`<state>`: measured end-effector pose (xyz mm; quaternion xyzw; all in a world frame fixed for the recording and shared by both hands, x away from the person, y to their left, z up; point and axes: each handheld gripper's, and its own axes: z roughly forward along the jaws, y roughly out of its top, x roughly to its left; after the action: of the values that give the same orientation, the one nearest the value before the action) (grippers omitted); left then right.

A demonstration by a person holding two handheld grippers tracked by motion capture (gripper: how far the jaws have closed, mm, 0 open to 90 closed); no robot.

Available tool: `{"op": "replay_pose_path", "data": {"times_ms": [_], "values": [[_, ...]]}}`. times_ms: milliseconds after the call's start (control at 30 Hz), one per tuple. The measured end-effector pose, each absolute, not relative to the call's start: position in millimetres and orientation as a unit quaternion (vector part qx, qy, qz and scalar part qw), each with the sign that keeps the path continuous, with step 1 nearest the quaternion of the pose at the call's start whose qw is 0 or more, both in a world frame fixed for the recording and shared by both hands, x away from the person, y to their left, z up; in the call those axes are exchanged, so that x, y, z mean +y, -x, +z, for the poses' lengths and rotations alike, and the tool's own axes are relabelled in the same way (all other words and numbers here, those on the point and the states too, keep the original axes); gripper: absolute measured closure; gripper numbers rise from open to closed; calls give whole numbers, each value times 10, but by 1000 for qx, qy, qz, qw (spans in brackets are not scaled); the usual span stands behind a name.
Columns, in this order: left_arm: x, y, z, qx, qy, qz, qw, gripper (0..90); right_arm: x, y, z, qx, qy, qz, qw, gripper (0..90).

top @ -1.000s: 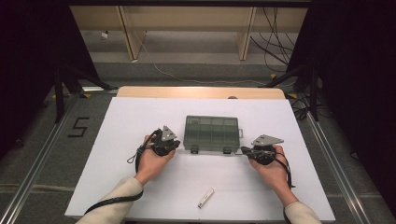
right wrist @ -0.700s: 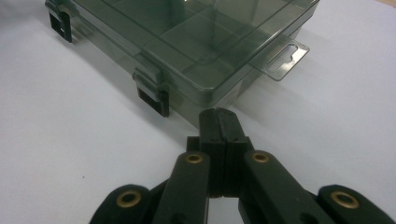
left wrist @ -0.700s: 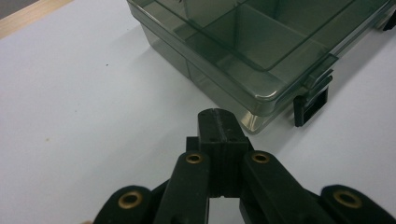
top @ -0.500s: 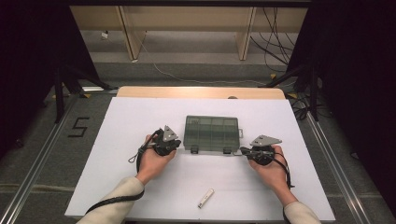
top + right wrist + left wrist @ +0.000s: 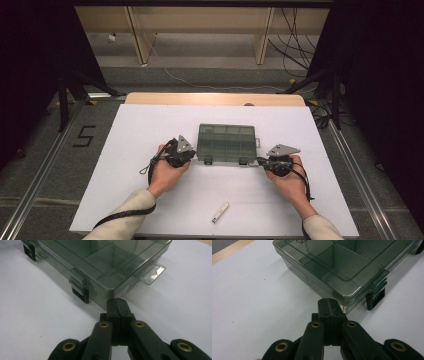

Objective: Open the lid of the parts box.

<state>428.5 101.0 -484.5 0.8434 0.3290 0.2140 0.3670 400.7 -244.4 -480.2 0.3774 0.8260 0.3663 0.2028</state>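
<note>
Smoky grey-green translucent box (image 5: 226, 143) with black latches (image 5: 80, 293); white table sheet (image 5: 140, 135); black jaws, brass-coloured rivets noted.

Smoky translucent plastic compartment box (image 5: 226, 143) sits mid-table on the white table sheet (image 5: 135, 130), lid down, two black latches (image 5: 208, 160) on its near edge, clear hang tab (image 5: 258, 142) on its right side. Left gripper (image 5: 192, 156) on the sheet at the box's near-left corner, closed tips up against that corner (image 5: 329, 305). Right gripper (image 5: 256, 161) mirrors it at the near-right corner (image 5: 117, 303). Small white clip-like object (image 5: 220, 212) lies nearer the person, well apart from the box, between the forearms. Bare wooden table strip (image 5: 215, 98) behind the sheet.
</note>
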Motion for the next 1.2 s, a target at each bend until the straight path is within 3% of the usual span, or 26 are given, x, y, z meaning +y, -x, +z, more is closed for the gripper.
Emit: {"op": "replay_pose_path", "data": {"times_ms": [1200], "values": [[1032,-4271,-4783,324,-844,215,370,896,-2433,-3977,-4741,819,-362,391,212,900]]}}
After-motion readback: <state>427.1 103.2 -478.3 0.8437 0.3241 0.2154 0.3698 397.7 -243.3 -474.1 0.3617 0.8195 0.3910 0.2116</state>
